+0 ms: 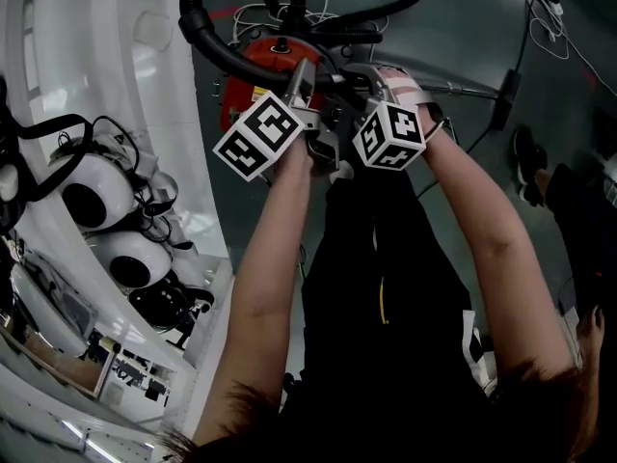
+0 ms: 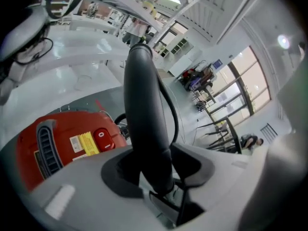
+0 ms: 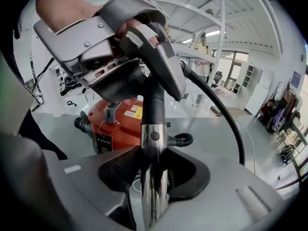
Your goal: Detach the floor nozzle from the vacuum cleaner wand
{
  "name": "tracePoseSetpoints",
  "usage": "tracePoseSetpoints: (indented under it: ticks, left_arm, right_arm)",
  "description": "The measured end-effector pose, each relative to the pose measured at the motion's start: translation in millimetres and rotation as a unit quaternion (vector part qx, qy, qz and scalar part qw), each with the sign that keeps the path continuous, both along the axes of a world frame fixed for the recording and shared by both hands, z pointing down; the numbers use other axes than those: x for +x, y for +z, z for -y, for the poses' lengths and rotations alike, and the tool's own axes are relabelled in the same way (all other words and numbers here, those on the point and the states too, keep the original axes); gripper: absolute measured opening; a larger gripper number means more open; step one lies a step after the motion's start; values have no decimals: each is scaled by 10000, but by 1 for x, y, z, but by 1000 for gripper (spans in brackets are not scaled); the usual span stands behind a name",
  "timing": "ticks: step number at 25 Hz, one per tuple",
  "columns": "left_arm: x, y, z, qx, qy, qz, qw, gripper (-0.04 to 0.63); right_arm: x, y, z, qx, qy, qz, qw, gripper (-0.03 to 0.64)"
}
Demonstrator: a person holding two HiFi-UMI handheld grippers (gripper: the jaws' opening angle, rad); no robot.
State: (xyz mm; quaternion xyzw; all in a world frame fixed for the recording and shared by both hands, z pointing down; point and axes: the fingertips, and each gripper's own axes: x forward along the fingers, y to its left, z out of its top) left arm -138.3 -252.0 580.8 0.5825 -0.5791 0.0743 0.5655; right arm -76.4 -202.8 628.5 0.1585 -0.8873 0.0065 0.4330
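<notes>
The black curved handle [image 2: 144,105] of the vacuum hose stands between the jaws of my left gripper [image 2: 159,177], which is shut on it. Below that handle runs the chrome wand [image 3: 154,143], and my right gripper [image 3: 153,186] is shut on it. In the right gripper view the left gripper's ribbed pad [image 3: 118,83] presses on the handle [image 3: 159,57] from the left. The head view has both grippers close together, left [image 1: 305,75] and right [image 1: 362,77], above the red vacuum cleaner [image 1: 262,66]. No floor nozzle shows in any view.
The black hose [image 1: 207,37] loops round the red vacuum cleaner [image 3: 120,117] on the grey floor. A white bench [image 1: 183,114] with round white devices [image 1: 92,191] stands at the left. Cables [image 1: 549,8] lie at the far right, and a shoe [image 1: 528,167] stands nearby.
</notes>
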Motion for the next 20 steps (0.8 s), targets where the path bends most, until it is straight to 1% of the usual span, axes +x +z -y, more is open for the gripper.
tracePoseSetpoints:
  ticks: [1,3,8,13,16,18,20]
  left_arm:
    - [-1,2,0,-73,-125,-29,9999,153]
    - [-4,4,-1,-142,-262,-42,9995,144]
    - [-6,3,0,-102,-314,-99,9994,137]
    - [-5,3,5,-2,-208,-190,9996,132]
    - [-1,2,9,29,27,-318,9995,130]
    - [0,2,9,4,148,-356,9993,130]
    - [-2,2,8,-55,124,-337,9993,130]
  right_arm:
    - [0,0,-1,-4,4,10,10000,167]
    - [-1,1,-2,-14,14,25,10000,167]
    - [-2,0,-2,5,-4,63,10000,167]
    - [-1,0,2,34,6,96,9999,167]
    - [0,-1,3,72,10,124,9999,166]
    - [1,-2,3,6,4,158,9999,166]
    - [-1,-2,1,-177,-49,223,9996,166]
